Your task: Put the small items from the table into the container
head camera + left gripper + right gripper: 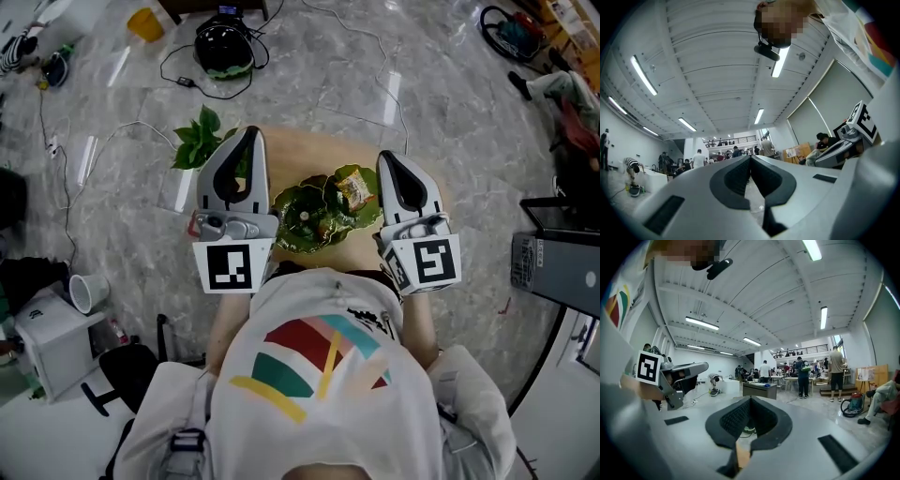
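Claw L, claw R closed, flanking dish; plant nearby

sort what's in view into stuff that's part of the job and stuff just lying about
Job:
- green dish
- packet, in the dish
- left tool, shut, empty
- right tool, shut, empty
- table

Lying about:
- plant, at the table's edge
- yellow cup, on the floor
- paper cup, on the floor

White T-shirt with red, teal, yellow stripes; left gripper and right gripper pale grey, dark ribbed fingers, black-and-white square marker cubes
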`<move>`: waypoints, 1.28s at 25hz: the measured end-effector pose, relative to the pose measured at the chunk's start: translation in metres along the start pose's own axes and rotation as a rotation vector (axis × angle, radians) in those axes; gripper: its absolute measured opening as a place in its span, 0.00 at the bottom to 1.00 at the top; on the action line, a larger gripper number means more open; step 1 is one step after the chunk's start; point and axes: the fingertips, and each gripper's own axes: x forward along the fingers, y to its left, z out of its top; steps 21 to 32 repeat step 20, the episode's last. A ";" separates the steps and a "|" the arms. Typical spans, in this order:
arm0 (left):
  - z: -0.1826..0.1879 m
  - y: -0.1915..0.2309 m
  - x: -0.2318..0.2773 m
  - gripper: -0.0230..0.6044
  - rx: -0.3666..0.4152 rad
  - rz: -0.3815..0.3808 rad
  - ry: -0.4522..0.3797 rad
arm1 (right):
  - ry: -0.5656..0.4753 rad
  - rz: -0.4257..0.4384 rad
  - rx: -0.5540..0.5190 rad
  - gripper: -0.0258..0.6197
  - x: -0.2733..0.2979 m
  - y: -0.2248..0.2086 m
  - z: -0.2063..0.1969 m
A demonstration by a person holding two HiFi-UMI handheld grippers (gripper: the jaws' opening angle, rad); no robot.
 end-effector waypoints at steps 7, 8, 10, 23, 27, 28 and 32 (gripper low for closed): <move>-0.004 -0.001 0.001 0.05 0.017 0.007 0.022 | 0.031 -0.021 0.038 0.06 -0.010 -0.012 -0.019; -0.005 -0.001 0.002 0.05 0.020 0.007 0.024 | 0.036 -0.023 0.037 0.06 -0.011 -0.014 -0.022; -0.006 -0.001 0.004 0.05 0.023 0.008 0.027 | 0.045 -0.030 0.038 0.06 -0.012 -0.017 -0.026; -0.024 -0.006 0.000 0.05 -0.004 -0.013 0.059 | 0.087 -0.030 0.078 0.06 -0.019 -0.016 -0.049; -0.024 -0.006 0.000 0.05 -0.004 -0.013 0.059 | 0.087 -0.030 0.078 0.06 -0.019 -0.016 -0.049; -0.024 -0.006 0.000 0.05 -0.004 -0.013 0.059 | 0.087 -0.030 0.078 0.06 -0.019 -0.016 -0.049; -0.024 -0.006 0.000 0.05 -0.004 -0.013 0.059 | 0.087 -0.030 0.078 0.06 -0.019 -0.016 -0.049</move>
